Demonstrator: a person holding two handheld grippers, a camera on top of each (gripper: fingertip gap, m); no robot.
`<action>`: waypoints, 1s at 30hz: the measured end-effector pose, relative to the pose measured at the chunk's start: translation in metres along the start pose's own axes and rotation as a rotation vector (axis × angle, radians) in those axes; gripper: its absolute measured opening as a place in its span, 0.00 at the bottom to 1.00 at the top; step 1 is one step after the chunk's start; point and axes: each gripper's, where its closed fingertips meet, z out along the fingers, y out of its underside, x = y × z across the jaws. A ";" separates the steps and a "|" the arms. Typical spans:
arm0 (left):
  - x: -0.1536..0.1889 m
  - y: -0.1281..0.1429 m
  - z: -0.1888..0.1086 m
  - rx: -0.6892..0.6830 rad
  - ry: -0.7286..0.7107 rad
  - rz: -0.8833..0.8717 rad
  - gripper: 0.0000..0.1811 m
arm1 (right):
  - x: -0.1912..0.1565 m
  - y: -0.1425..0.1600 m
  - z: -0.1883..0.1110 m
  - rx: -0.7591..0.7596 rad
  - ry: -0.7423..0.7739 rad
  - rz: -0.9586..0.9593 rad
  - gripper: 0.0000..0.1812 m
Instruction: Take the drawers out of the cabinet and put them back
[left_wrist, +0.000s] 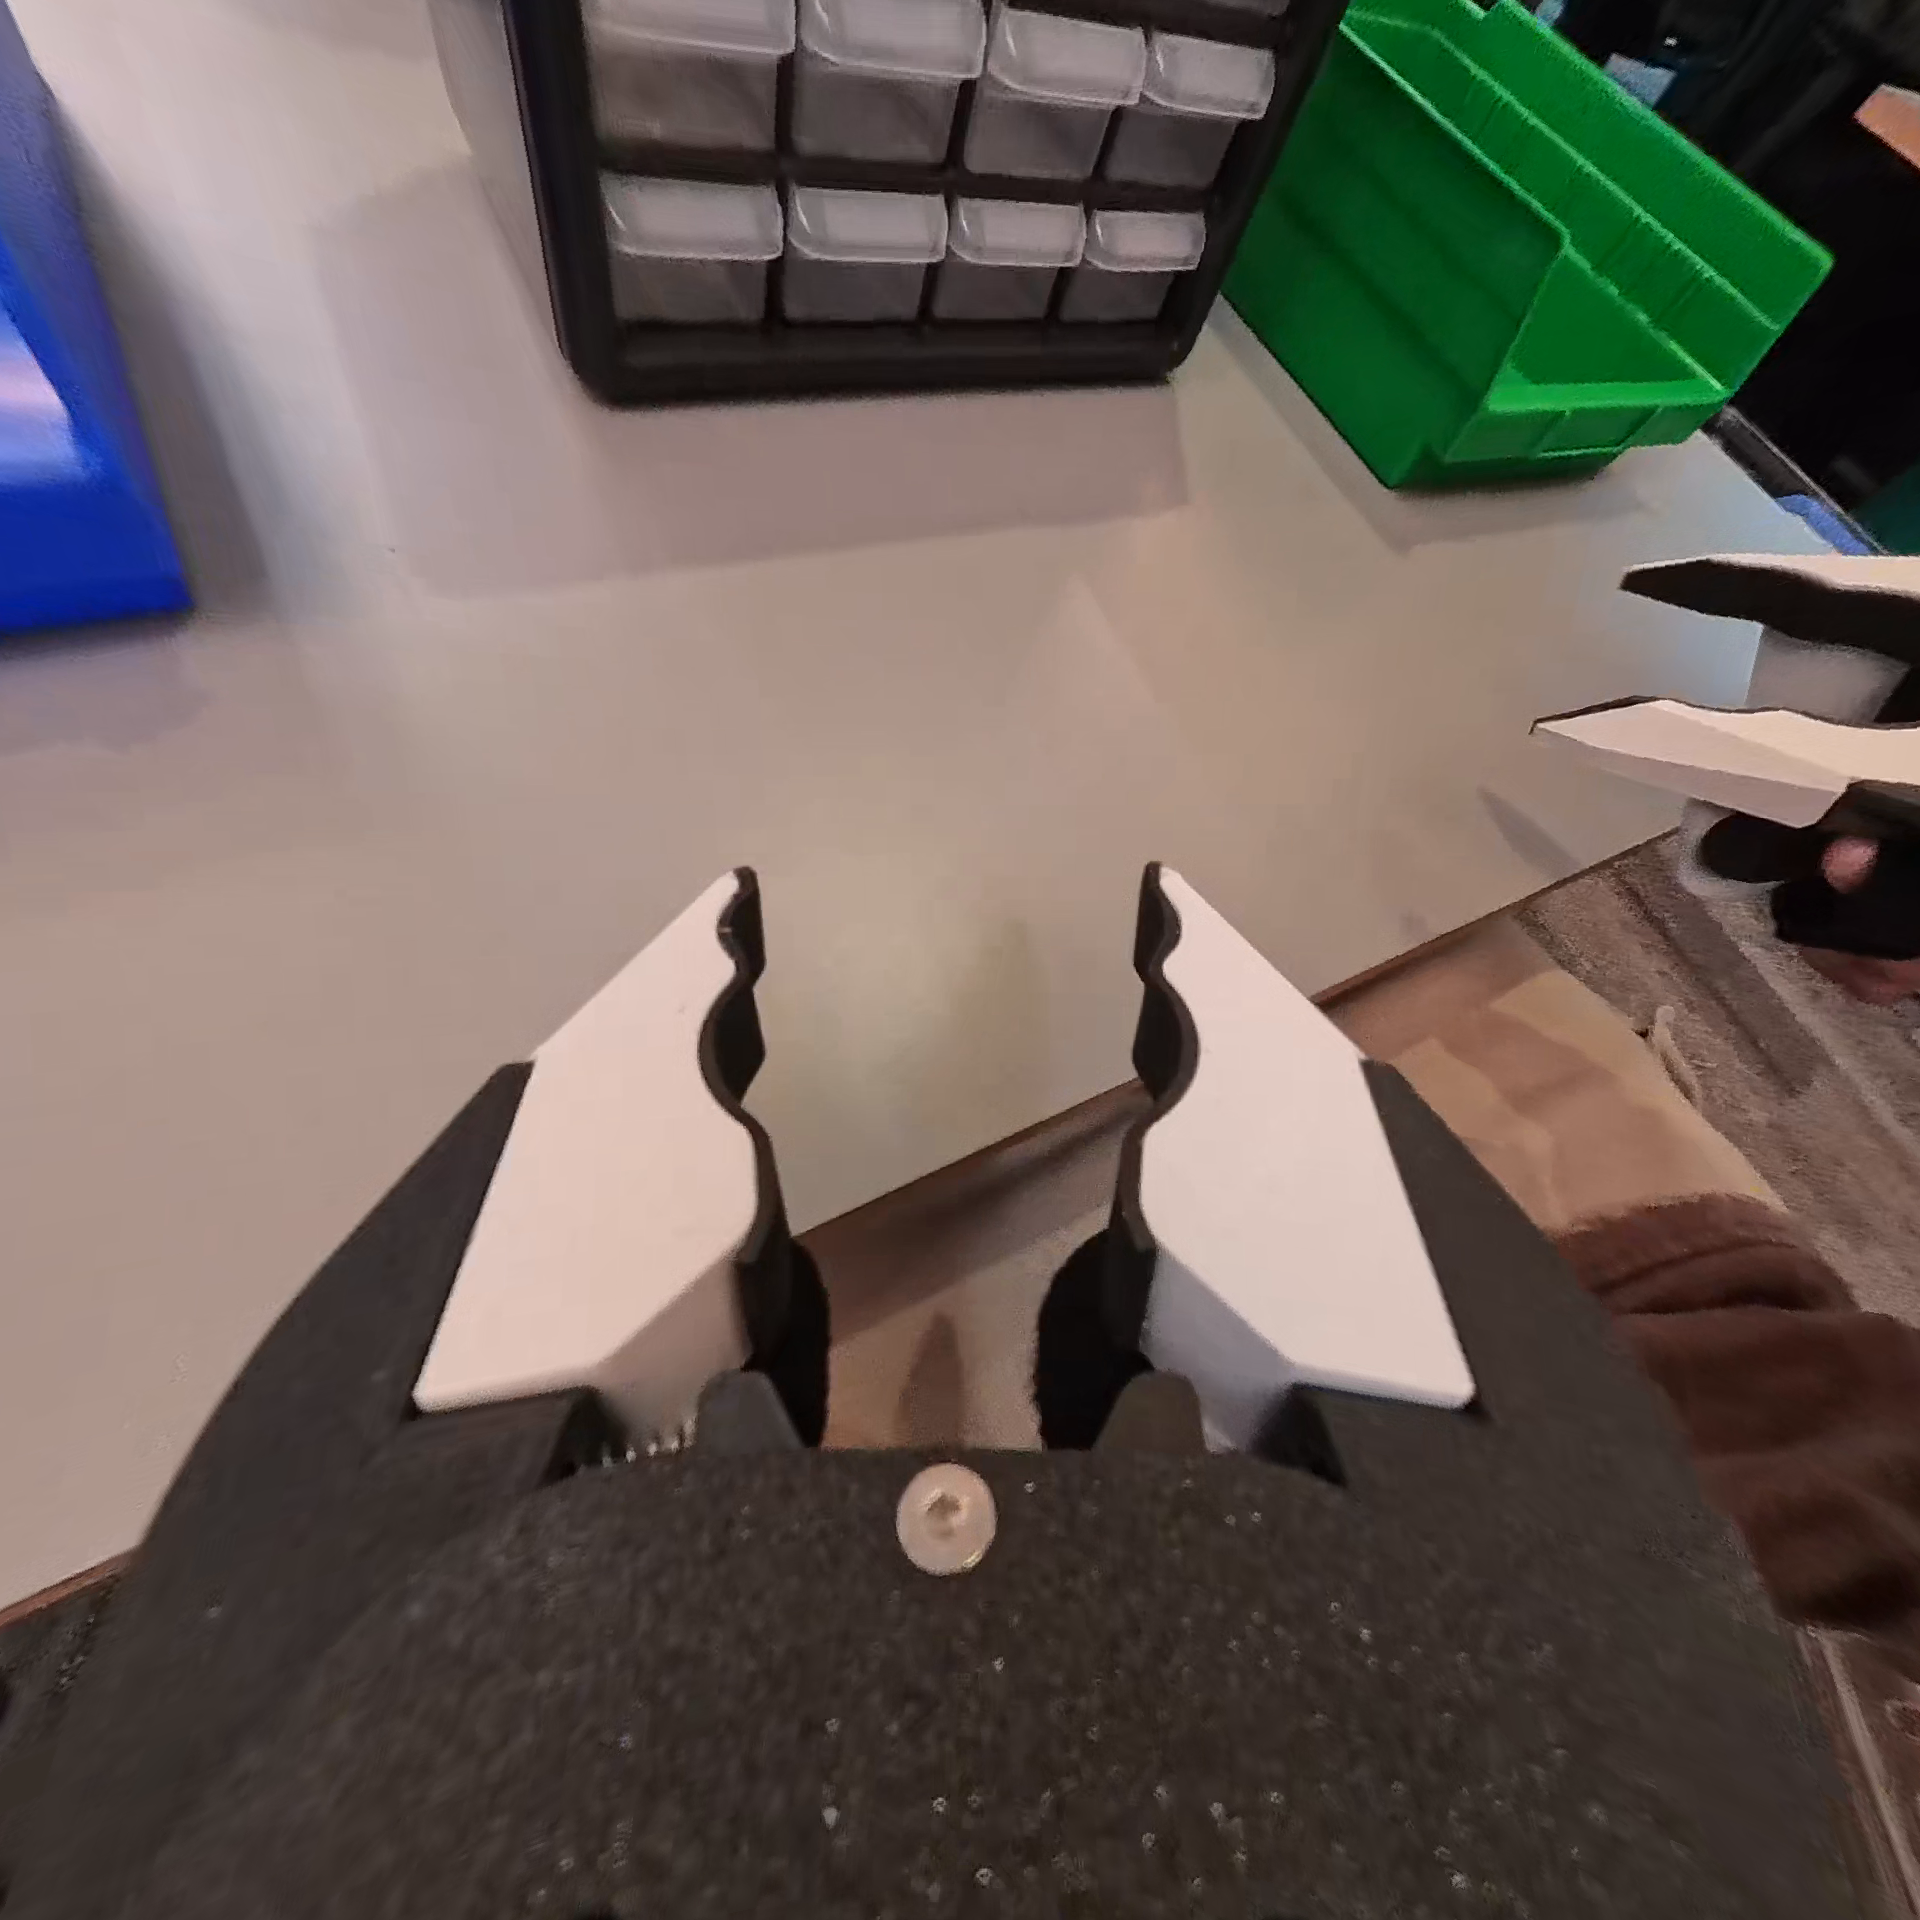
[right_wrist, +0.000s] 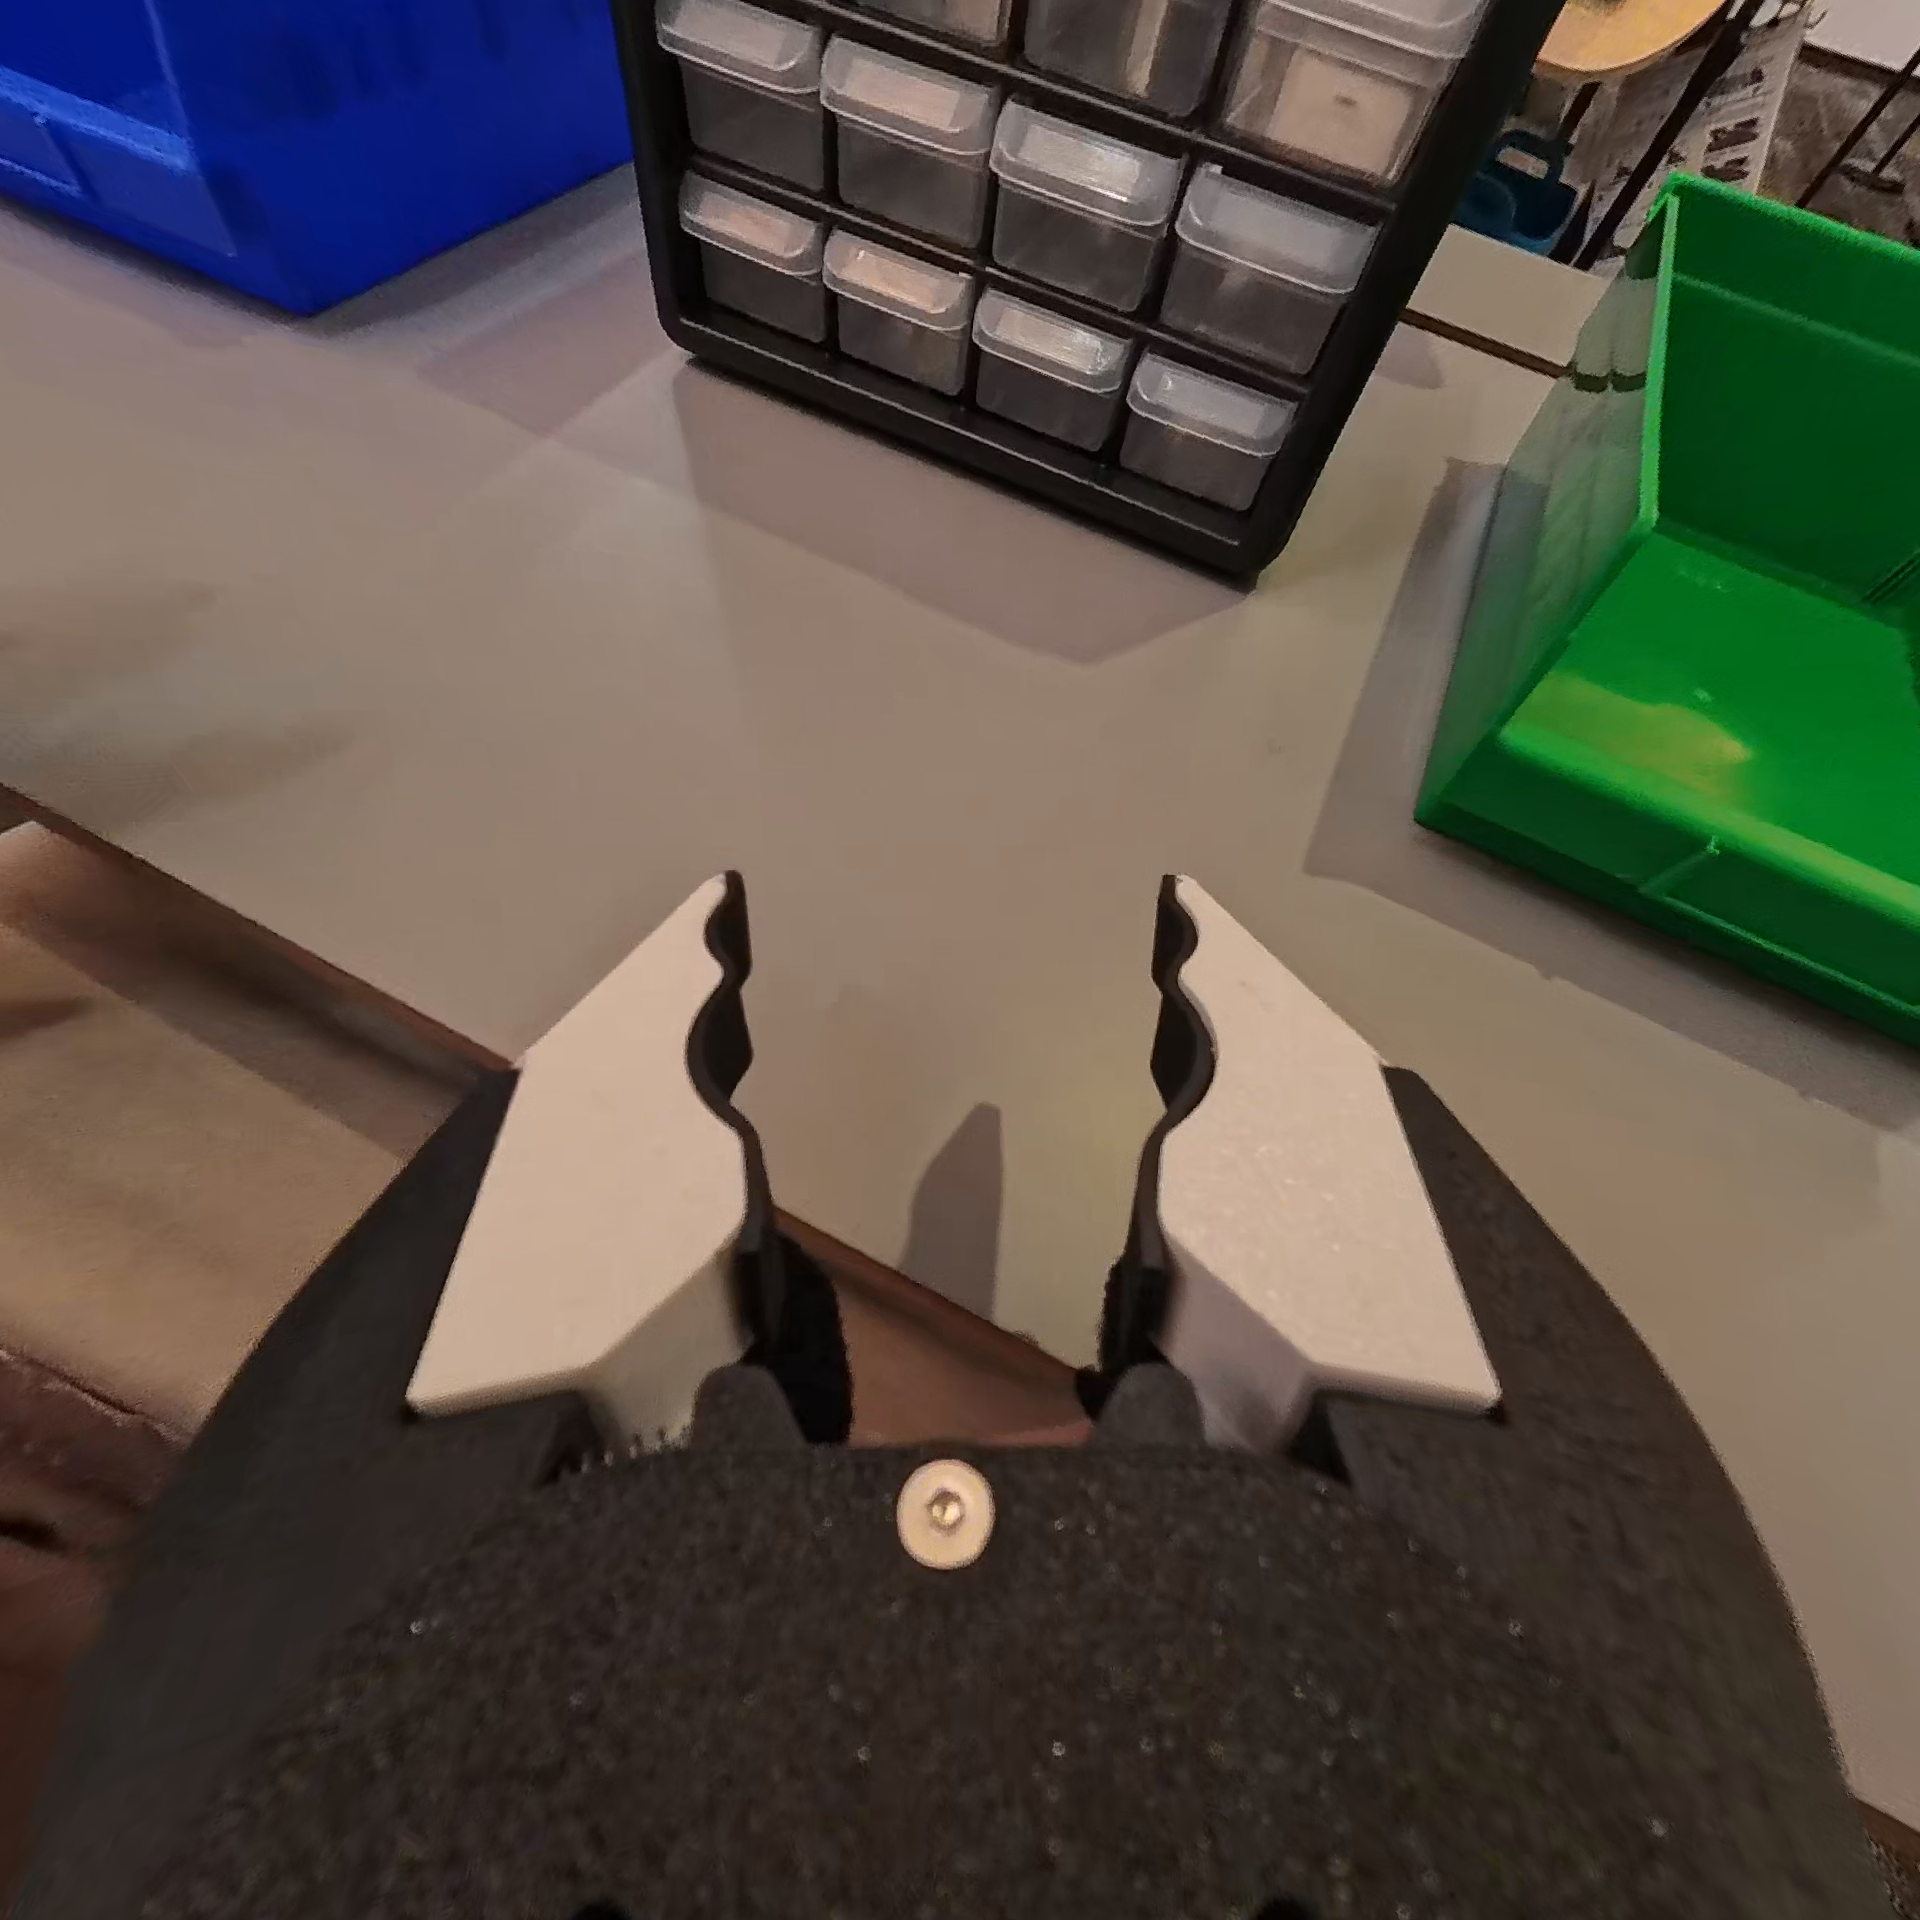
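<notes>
Over the grey table (right_wrist: 520, 623), left gripper (left_wrist: 945, 883) and right gripper (right_wrist: 945, 888) both hover spread wide, gripping nothing, short of the black cabinet (right_wrist: 1340, 416) with its drawers (right_wrist: 904, 307) in.

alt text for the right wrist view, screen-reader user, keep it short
The open right gripper hovers empty over the near edge of a grey table, pointing at a black cabinet of small clear drawers, all of them in their slots. A blue bin sits to the cabinet's left, a green bin to its right.

A blue bin (right_wrist: 260, 135) and a green bin (right_wrist: 1714, 644) sit on the grey table (right_wrist: 727, 675).
</notes>
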 end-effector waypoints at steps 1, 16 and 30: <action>0.000 0.000 0.002 -0.005 0.004 -0.006 0.39 | 0.001 0.000 0.001 -0.003 -0.002 0.008 0.43; 0.001 -0.002 0.003 -0.007 -0.012 0.025 0.36 | -0.001 0.006 0.002 -0.040 -0.069 0.094 0.41; -0.004 -0.001 0.001 -0.022 -0.045 0.046 0.31 | -0.005 -0.022 0.012 -0.070 -0.201 0.012 0.26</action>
